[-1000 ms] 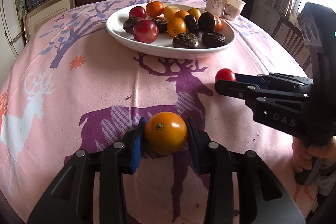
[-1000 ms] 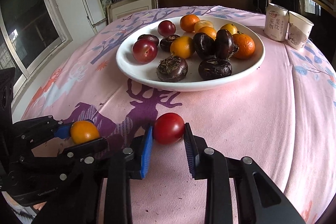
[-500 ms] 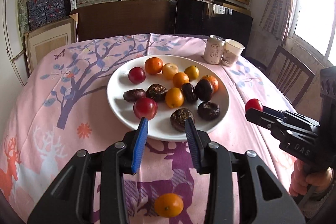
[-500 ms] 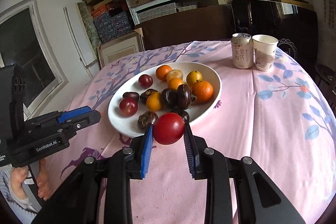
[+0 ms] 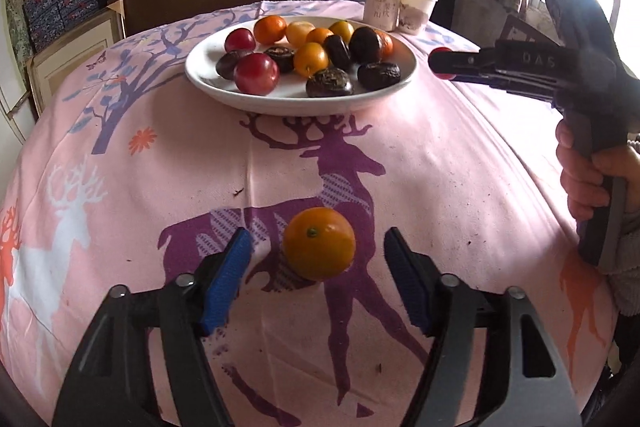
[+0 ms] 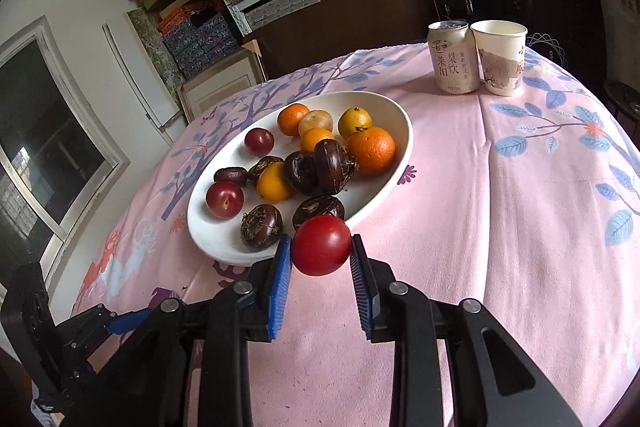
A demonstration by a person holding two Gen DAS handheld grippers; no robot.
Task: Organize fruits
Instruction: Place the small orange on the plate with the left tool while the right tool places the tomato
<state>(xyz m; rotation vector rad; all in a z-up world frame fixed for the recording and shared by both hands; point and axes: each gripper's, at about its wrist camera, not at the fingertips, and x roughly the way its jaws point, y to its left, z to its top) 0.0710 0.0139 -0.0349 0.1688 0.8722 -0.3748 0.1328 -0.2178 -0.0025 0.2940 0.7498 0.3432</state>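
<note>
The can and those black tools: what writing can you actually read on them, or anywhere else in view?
"梨饮", with "莱阳" beside it: large characters on the drink can. Its smaller print is too small to read.
"DAS": raised letters on the side of the right gripper, seen from the left wrist camera.
Paper cup: part of a character at its right edge, cut off and unreadable.
Left gripper: no readable text.

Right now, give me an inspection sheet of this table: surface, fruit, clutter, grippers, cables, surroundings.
Surface: pink deer-print tablecloth, a few dark specks.
Job's things: white oval plate holding oranges, red plums, dark chestnut-like fruits; small orange citrus on the cloth; round red fruit.
Clutter: white drink can, paper cup.
Grippers: left gripper open around citrus; right gripper shut on red fruit.
Cables: nothing seen.
Surroundings: shelves of boxes, windows.
</note>
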